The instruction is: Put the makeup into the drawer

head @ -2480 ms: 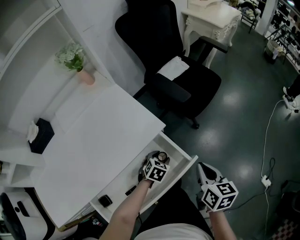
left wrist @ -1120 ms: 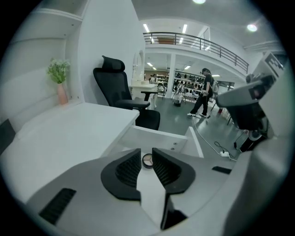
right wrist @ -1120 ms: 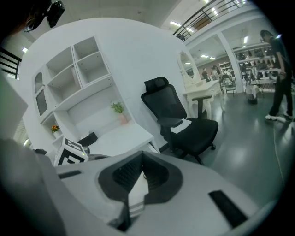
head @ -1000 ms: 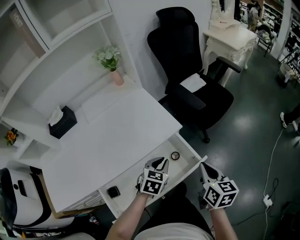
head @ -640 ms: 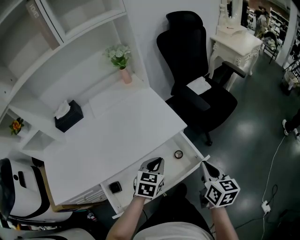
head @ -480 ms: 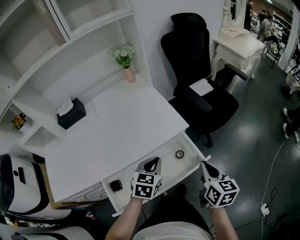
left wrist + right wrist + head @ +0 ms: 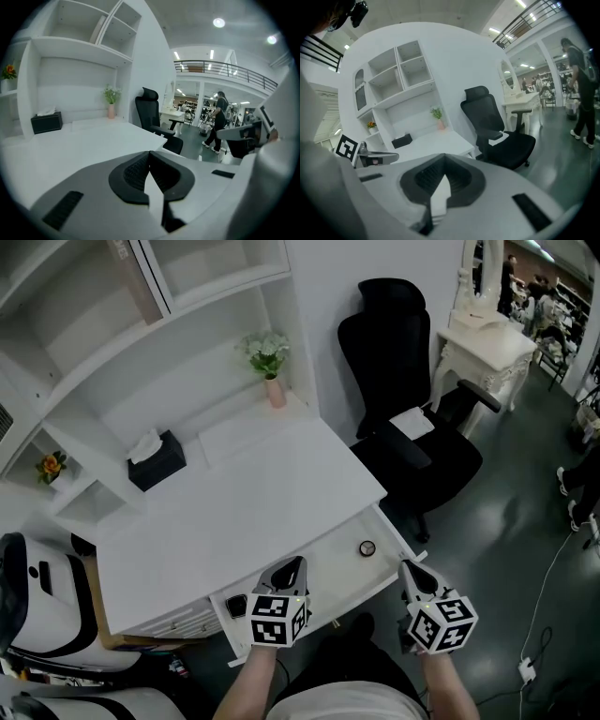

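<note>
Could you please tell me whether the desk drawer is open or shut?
Open: the drawer stands pulled out from under the desk, with a small round item lying inside.

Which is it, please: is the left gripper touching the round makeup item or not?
Apart. Head view shows bare drawer floor between left gripper and round makeup item.

Ahead of the left gripper (image 7: 289, 566) jaws, the desk top (image 7: 244, 512) lies bare as far as the tissue box (image 7: 157, 447) and flower vase (image 7: 274, 390) at the back. Below them, the open drawer (image 7: 333, 570) has room between a round compact (image 7: 367, 547) on their right and a small dark case (image 7: 236, 606) on their left. A black chair (image 7: 412, 451) blocks the way ahead of the right gripper (image 7: 409, 570) jaws
</note>
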Available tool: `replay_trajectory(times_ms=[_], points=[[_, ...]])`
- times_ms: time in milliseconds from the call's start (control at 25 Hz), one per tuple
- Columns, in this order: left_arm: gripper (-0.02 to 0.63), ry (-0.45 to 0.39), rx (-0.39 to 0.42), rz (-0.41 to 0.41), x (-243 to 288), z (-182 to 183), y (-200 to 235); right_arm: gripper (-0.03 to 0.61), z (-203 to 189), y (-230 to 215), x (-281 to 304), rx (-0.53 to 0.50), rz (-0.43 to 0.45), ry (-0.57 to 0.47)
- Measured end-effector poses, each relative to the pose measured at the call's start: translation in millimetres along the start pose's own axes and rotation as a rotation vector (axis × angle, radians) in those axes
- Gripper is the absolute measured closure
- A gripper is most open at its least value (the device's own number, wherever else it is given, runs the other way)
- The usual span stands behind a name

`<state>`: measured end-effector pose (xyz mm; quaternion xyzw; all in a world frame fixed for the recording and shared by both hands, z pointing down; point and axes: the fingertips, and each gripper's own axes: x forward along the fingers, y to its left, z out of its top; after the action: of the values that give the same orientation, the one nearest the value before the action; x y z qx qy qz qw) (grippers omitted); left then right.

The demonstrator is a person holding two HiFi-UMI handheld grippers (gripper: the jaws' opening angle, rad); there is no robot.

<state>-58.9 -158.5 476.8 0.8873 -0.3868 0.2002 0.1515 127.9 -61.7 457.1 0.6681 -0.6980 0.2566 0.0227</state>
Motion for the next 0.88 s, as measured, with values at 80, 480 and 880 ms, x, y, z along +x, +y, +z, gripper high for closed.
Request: replay_trajectory(times_ms=[80, 480, 880], points=[[0.611, -0.013, -0.019, 0.02, -10, 0, 9, 0.577, 0, 6, 1, -0.016, 0.007, 0.003], [0.611, -0.064, -0.081, 0.091, -49, 1, 42, 0.577, -3, 34, 5, -0.066, 0.046, 0.027], [0.611, -0.082, -0.112, 0.111, -68, -3, 54, 0.577, -3, 53, 7, -0.083, 0.068, 0.029]])
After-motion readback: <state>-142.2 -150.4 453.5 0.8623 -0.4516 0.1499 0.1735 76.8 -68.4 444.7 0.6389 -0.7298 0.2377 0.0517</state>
